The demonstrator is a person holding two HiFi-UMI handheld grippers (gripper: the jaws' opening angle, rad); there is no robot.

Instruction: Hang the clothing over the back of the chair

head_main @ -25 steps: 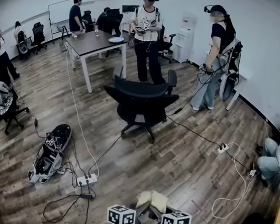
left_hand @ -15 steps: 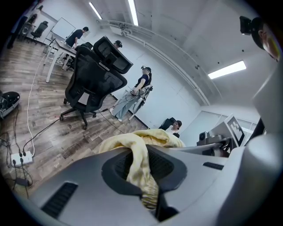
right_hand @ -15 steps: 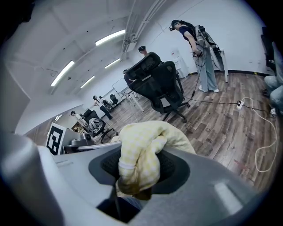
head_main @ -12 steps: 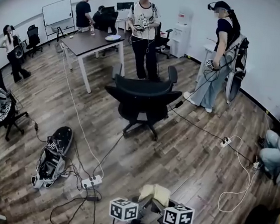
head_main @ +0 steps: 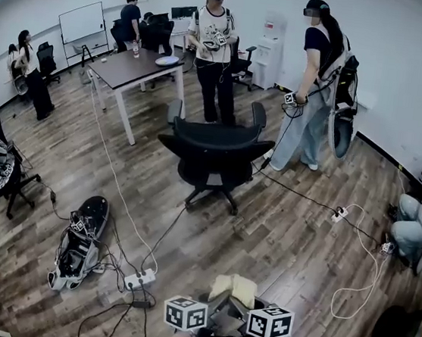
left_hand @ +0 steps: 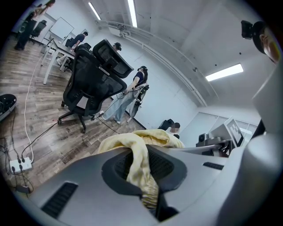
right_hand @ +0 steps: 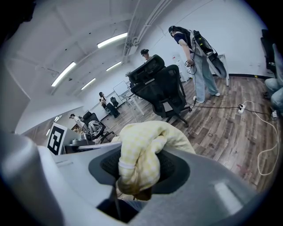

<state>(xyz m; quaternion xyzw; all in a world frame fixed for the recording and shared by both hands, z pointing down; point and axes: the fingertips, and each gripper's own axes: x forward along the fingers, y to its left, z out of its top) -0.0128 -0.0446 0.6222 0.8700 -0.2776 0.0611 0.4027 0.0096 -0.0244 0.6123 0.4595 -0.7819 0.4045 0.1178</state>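
Yellow checked cloth garment [head_main: 233, 289] hangs bunched between two grippers at the near edge of the scene. The left hand-held gripper [left_hand: 142, 170] is clenched on a thin fold, and the right hand-held gripper [right_hand: 135, 170] grasps a thicker wad. A black mesh office chair [head_main: 214, 153] stands well apart, farther across the wooden floor [head_main: 278, 241]. This looks like the carrying step; next the garment needs bringing to the chair and raising above its backrest

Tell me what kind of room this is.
Probably an office or lab space used for recording sessions: a black office chair on wood-look flooring, a long table with a whiteboard behind it, and a power strip with cables trailing across the floor.
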